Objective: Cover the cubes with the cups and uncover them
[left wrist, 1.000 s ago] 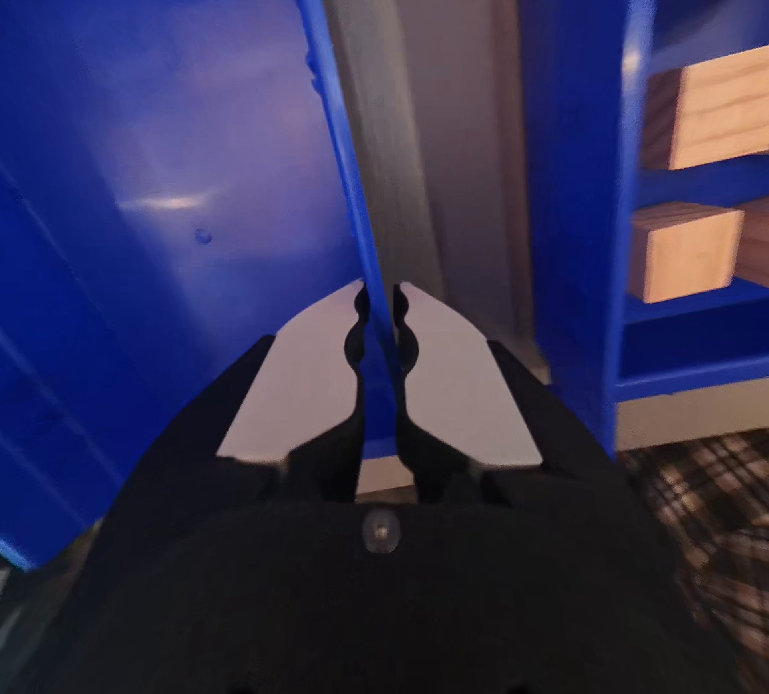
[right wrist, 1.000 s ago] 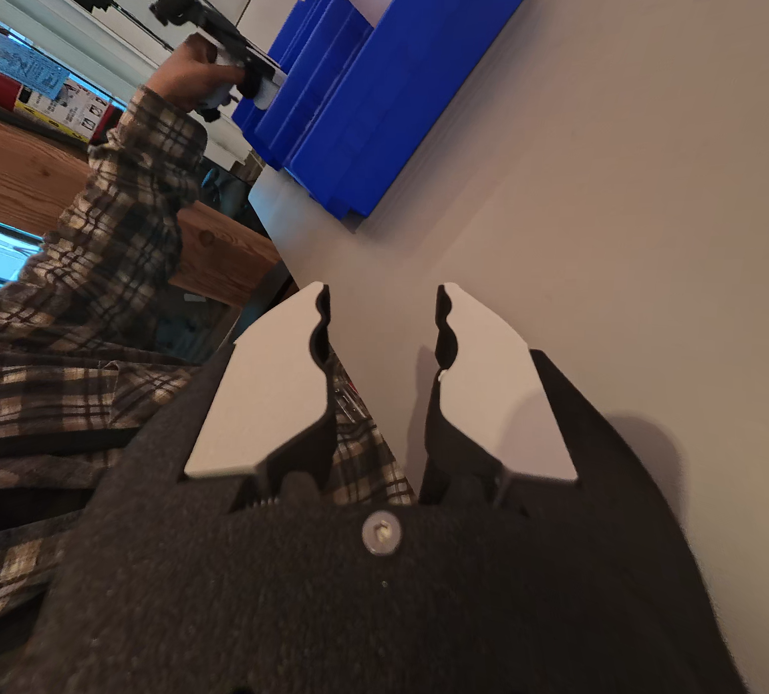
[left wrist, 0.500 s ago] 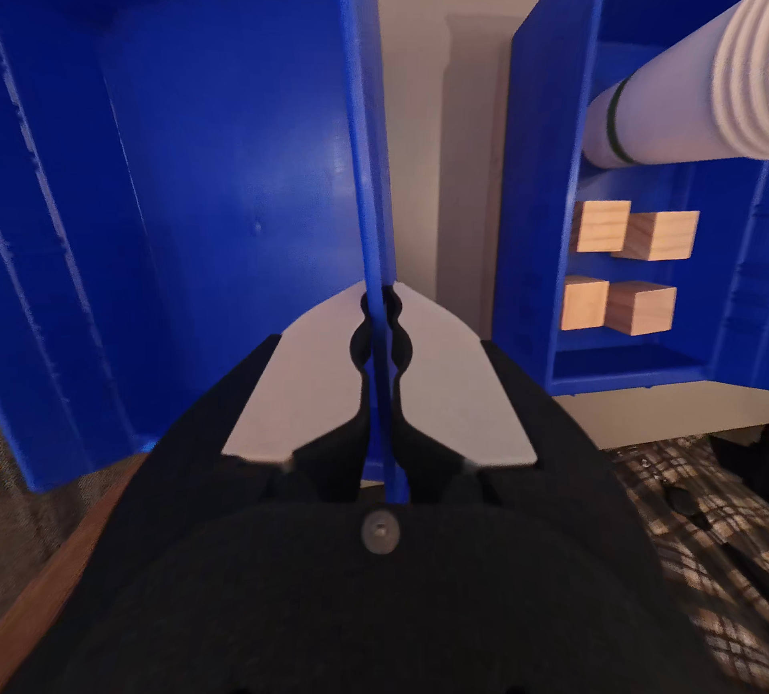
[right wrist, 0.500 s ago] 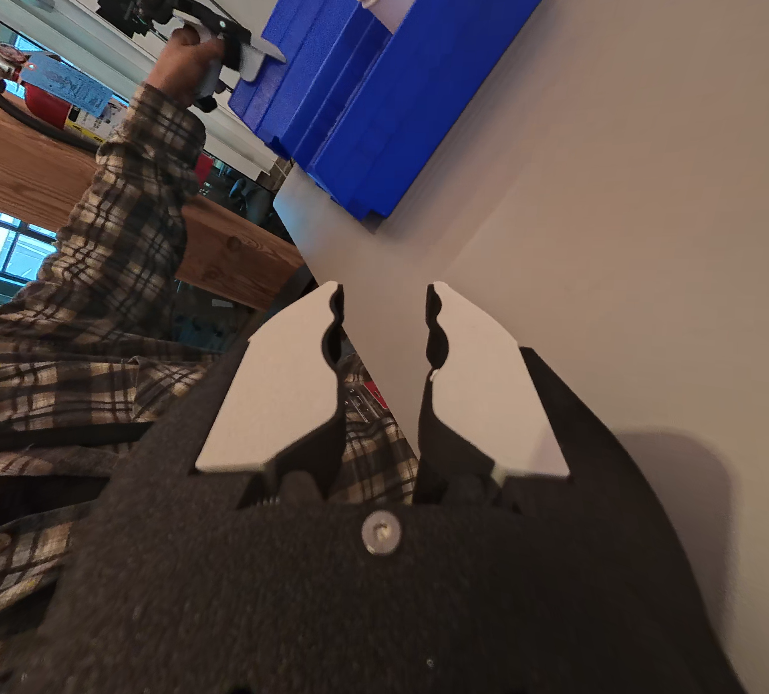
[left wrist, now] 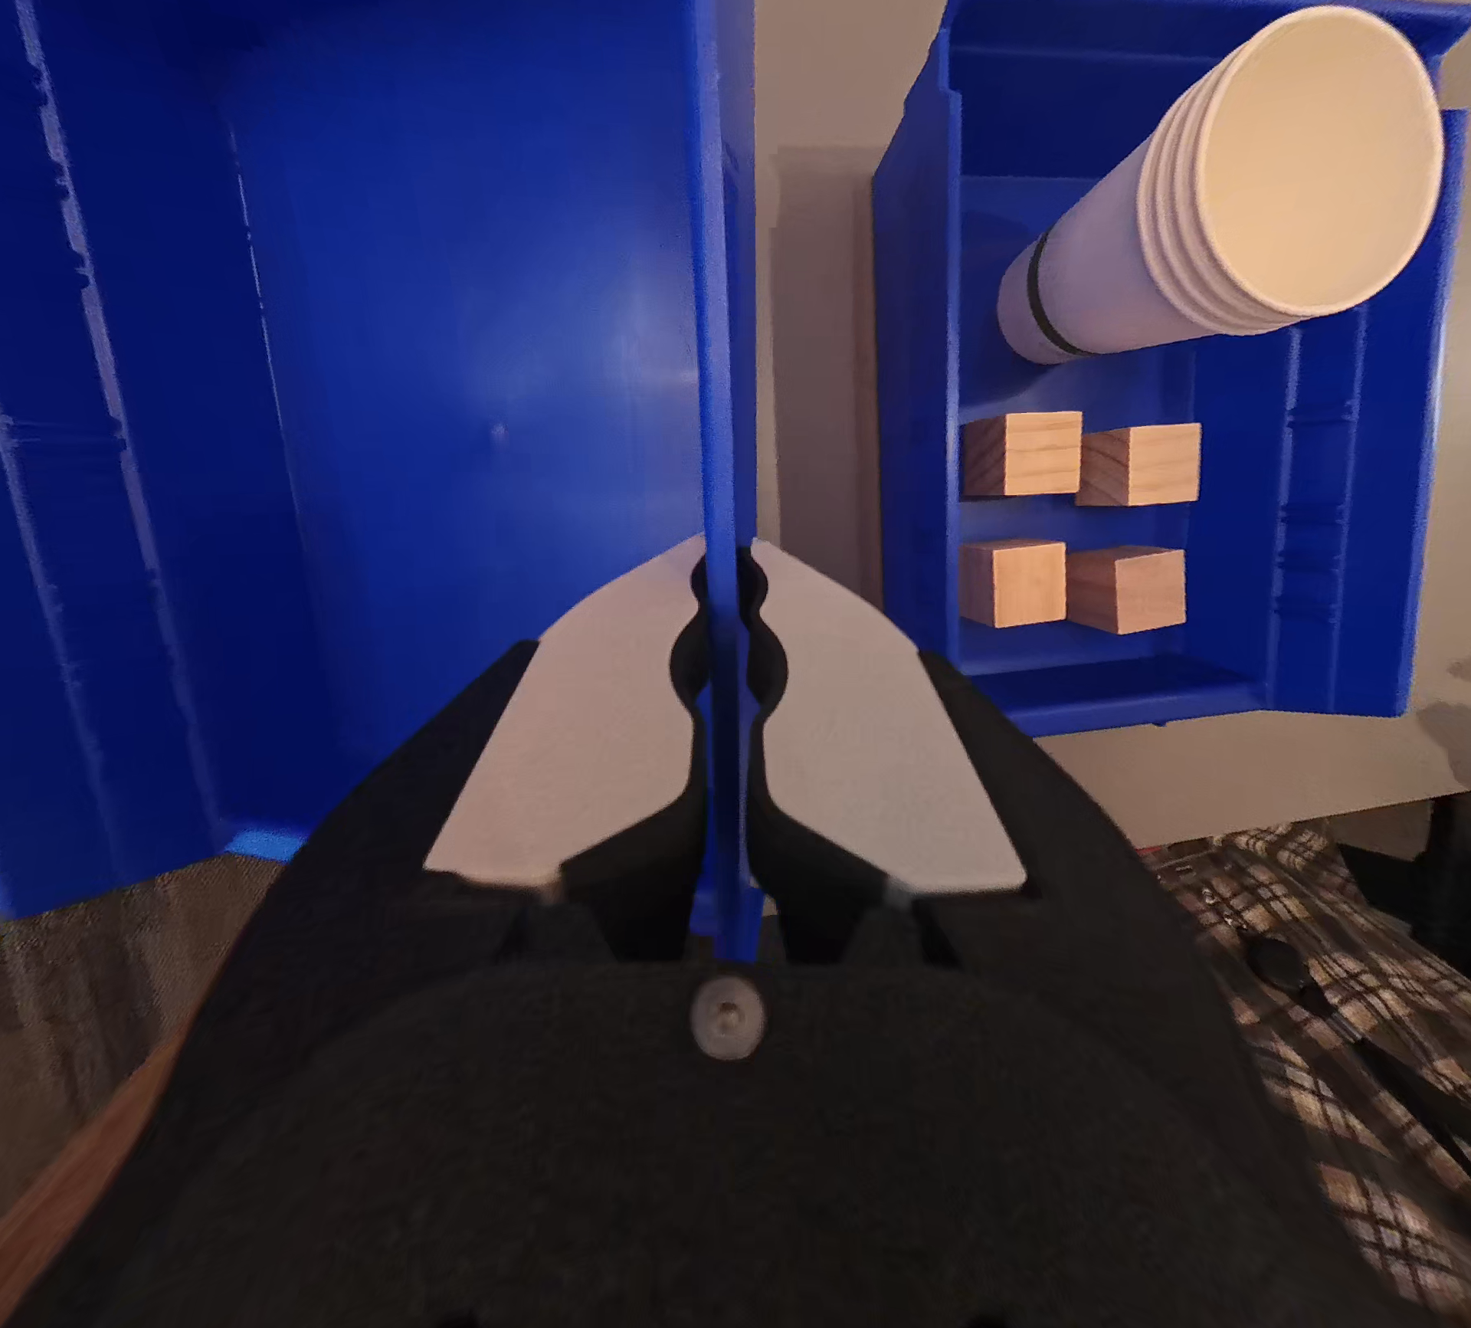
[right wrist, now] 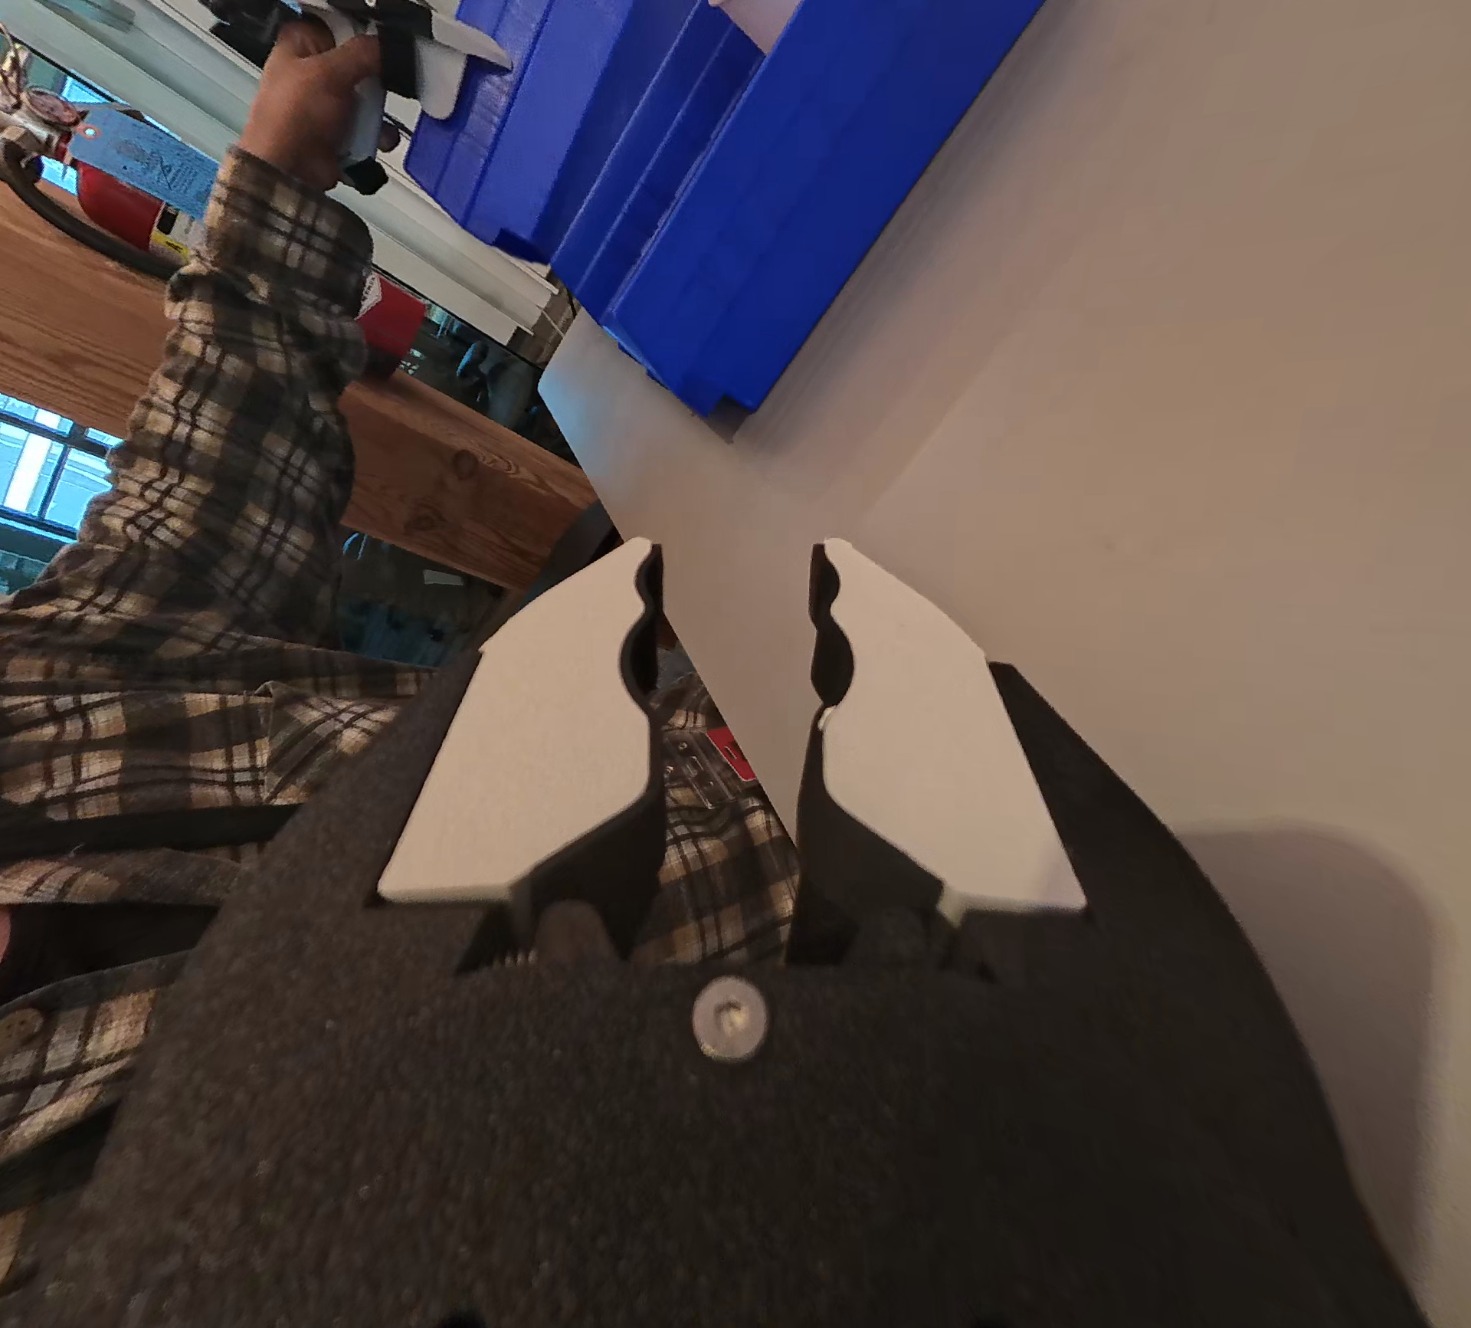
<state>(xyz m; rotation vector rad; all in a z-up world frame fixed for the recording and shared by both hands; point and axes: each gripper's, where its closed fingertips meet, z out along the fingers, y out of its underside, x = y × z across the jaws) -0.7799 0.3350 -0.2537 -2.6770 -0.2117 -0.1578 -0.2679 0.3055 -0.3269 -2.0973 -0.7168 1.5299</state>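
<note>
Here, left claw [left wrist: 724, 573] clamped on empty bin wall [left wrist: 720, 255], cubes [left wrist: 1071, 517] left-view only, right claw [right wrist: 736, 557] apart.

A stack of white paper cups [left wrist: 1226, 199], nested one inside another, lies tilted in a blue bin [left wrist: 1353, 494] ahead and to the right of the left gripper [left wrist: 726, 557]. The open mouth of the stack faces up and to the right, and a thin dark band circles the narrow bottom end. Below the stack in the same bin sit four small pale wooden cubes [left wrist: 1074, 521], arranged two by two. The two upper cubes touch each other, as do the two lower ones, with a gap between the rows. All four cubes are uncovered.
</note>
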